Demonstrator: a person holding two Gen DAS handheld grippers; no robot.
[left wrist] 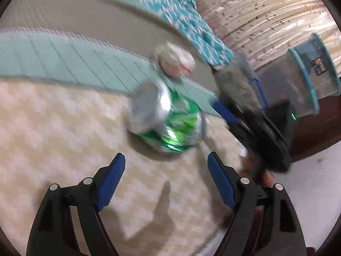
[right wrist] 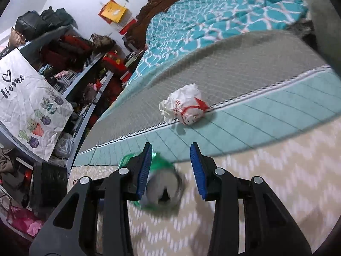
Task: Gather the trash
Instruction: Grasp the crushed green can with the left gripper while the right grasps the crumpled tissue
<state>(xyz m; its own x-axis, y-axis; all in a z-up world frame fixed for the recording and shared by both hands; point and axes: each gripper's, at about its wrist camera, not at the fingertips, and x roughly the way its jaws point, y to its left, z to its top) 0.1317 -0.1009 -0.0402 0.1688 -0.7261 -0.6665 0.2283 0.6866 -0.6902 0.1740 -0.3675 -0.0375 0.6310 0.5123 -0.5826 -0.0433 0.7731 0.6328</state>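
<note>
- The left gripper has its jaws spread wide, with nothing between the blue pads; they hang above the beige chevron mat.
- A crushed green-and-silver soda can lies on its side on that mat, just ahead of the left fingertips and not touching them; motion blur softens its outline.
- The right gripper has its jaws partly apart, with no grip shown: the can sits low between the fingers, close against the left-hand pad, while a clear gap separates it from the other pad. Blur makes it impossible to tell whether the near pad really touches it.
- A crumpled white wrapper with red print rests farther out, at the seam where the teal quilted strip meets the grey quilted surface.
- In the left wrist view the wrapper lies just beyond the can.
- A teal patterned blanket lies bunched behind the grey surface.
- A clear bin with blue rims stands to the right, near the patterned curtain.
</note>
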